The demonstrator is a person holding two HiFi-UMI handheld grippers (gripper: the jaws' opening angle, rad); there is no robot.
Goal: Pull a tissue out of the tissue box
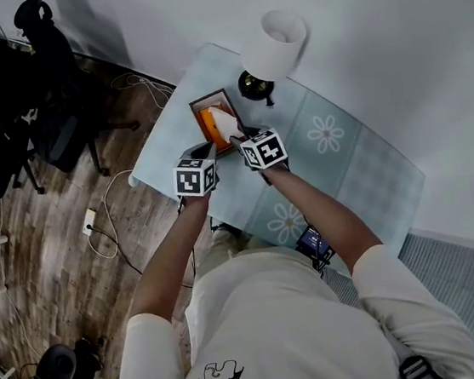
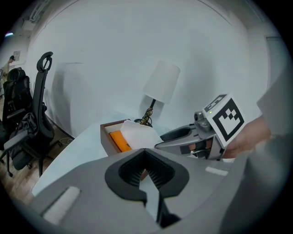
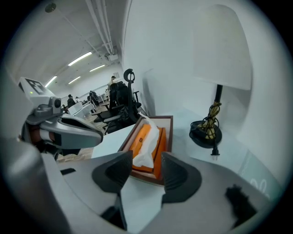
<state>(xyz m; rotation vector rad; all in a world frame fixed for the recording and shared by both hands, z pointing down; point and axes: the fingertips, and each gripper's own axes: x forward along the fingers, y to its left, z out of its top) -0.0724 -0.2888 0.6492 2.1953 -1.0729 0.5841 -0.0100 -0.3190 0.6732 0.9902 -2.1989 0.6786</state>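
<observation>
Table (image 1: 363, 169): pale cloth with a flower print, set against a white wall. Lamp (image 1: 275, 44) stands just beside the box (image 3: 139, 136), its dark base and coiled cord on your right of it. Chairs (image 1: 40, 123) and cables (image 1: 109, 230) are on the wood floor to your left, well apart from the table.

Your left gripper (image 2: 143, 153) hangs near the box's left side, jaws together and empty. Your right gripper (image 3: 142, 167) points down at the box with its jaws apart. The tissue (image 3: 149, 140) shows between them, and the pads are clear of it.

Box: orange, seated in a dark wooden tray (image 3: 170, 132) near the table's far corner. Tissue: white, crumpled, standing up out of the slot.
</observation>
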